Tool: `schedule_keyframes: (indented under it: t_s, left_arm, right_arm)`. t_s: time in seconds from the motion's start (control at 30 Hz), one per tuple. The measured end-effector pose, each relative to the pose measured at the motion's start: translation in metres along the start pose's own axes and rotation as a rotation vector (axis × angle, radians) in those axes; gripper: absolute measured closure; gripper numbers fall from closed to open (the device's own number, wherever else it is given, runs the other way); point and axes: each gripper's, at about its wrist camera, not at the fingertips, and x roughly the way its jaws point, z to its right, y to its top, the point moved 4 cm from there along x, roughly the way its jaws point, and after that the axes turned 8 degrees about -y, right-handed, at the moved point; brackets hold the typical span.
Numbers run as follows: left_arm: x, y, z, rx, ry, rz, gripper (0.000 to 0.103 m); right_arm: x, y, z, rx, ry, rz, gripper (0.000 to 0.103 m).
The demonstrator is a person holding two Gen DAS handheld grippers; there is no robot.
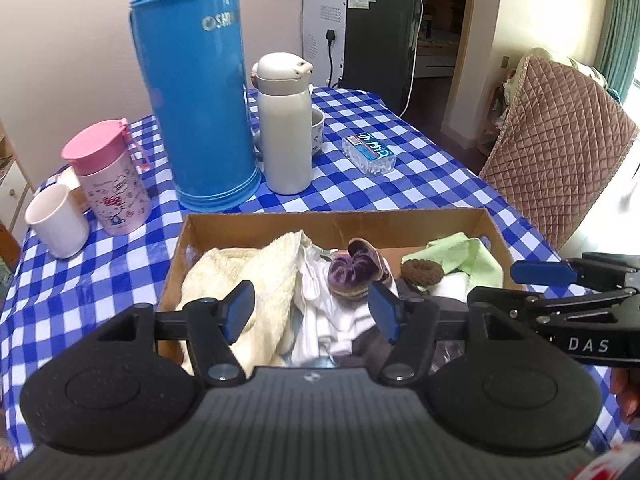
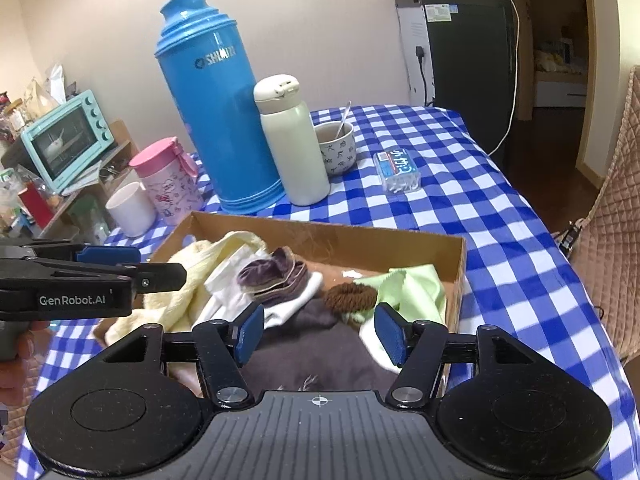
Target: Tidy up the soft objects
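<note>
2 spread claws [image 1: 312, 312] [image 2: 320, 334] tilted over box [image 1: 340, 220]

The tabletop [image 2: 480, 216], in blue-and-white check cloth, carries a cardboard box [image 2: 332, 236], blue thermos [image 2: 216, 120], cream bottle [image 2: 292, 148], pink bottle [image 2: 172, 184], white cup [image 2: 130, 210], patterned cup [image 2: 338, 152] and swab box [image 2: 398, 172].

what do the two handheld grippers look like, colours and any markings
Both are black plastic. The left gripper and right gripper carry blue ribbed pads on their fingers, with round black housings and a ribbed grey base. Side lettering reads GenRobot.AI and DAS.

Pale walls [image 2: 100, 20], black fridge [image 2: 468, 60], quilted chair [image 1: 560, 152].
</note>
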Motion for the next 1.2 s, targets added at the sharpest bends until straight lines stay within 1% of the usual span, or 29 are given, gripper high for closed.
schedule_keyframes:
  t_s: [0.23, 0.37, 0.53, 0.73, 0.93, 1.07, 1.2]
  left_arm:
    - [-0.046, -0.014, 0.017, -0.029, 0.015, 0.028, 0.043]
    - [-0.076, -0.027, 0.032, -0.046, 0.036, 0.046, 0.043]
    - [-0.107, -0.049, 0.048, -0.086, 0.066, 0.052, 0.043]
    - [-0.147, -0.078, 0.064, -0.144, 0.102, 0.060, 0.043]
    - [-0.183, -0.104, 0.077, -0.155, 0.135, 0.058, 0.043]
    - [-0.208, -0.123, 0.081, -0.175, 0.144, 0.062, 0.043]
    - [-0.232, -0.142, 0.080, -0.178, 0.150, 0.063, 0.043]
  right_arm:
    - [-0.041, -0.009, -0.001, 0.020, 0.034, 0.024, 0.040]
    - [-0.068, -0.019, -0.001, 0.010, 0.058, 0.034, 0.040]
    - [-0.098, -0.035, 0.001, -0.012, 0.056, 0.041, 0.039]
    - [-0.127, -0.056, 0.002, 0.017, 0.112, -0.010, 0.038]
    - [-0.155, -0.076, -0.012, -0.054, 0.134, -0.021, 0.038]
    - [-0.173, -0.095, -0.022, -0.069, 0.162, -0.035, 0.038]
    - [-0.189, -0.112, -0.035, -0.080, 0.154, -0.043, 0.038]
